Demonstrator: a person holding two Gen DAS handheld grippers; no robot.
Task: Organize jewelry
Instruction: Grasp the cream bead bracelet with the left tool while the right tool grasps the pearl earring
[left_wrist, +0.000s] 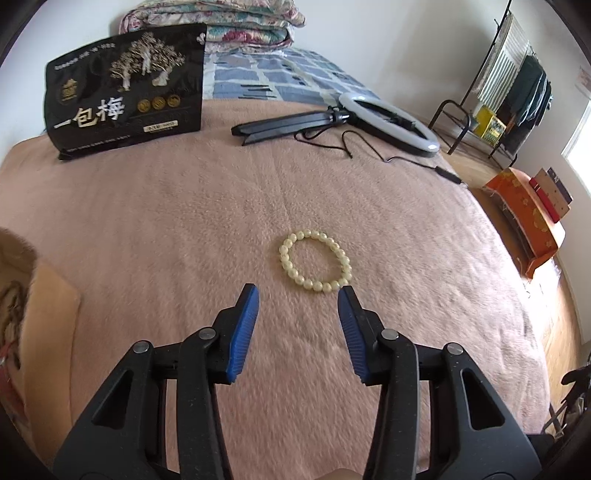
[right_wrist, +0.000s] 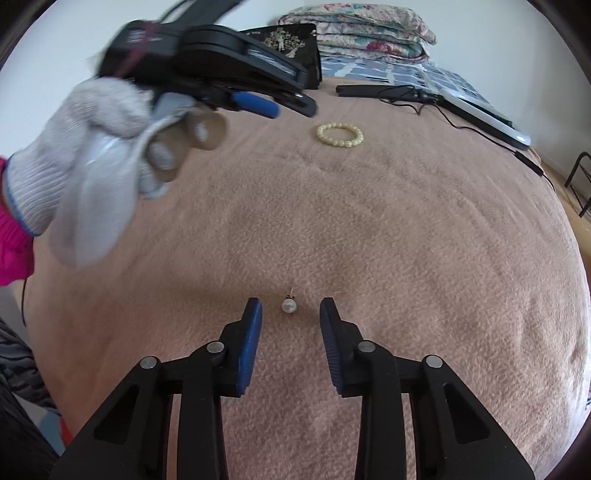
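Between my right gripper's (right_wrist: 290, 309) spread jaws lies 1 tiny, light, slippery pearl earring (right_wrist: 289, 305), best pinched across its bead; my left gripper (left_wrist: 298, 295) gapes before the stiff-beaded, floppy bracelet (left_wrist: 315, 260) at frame centre.

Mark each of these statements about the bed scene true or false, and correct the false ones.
1. The cream beaded bracelet lies flat on the pink fleece blanket. True.
2. The right gripper is shut on the small pearl stud earring. False: its blue pads stand apart on either side of the earring, not touching it.
3. The left gripper holds the bracelet. False: its jaws are open and empty, just short of it.
4. A white ring light lies on the bed. True.
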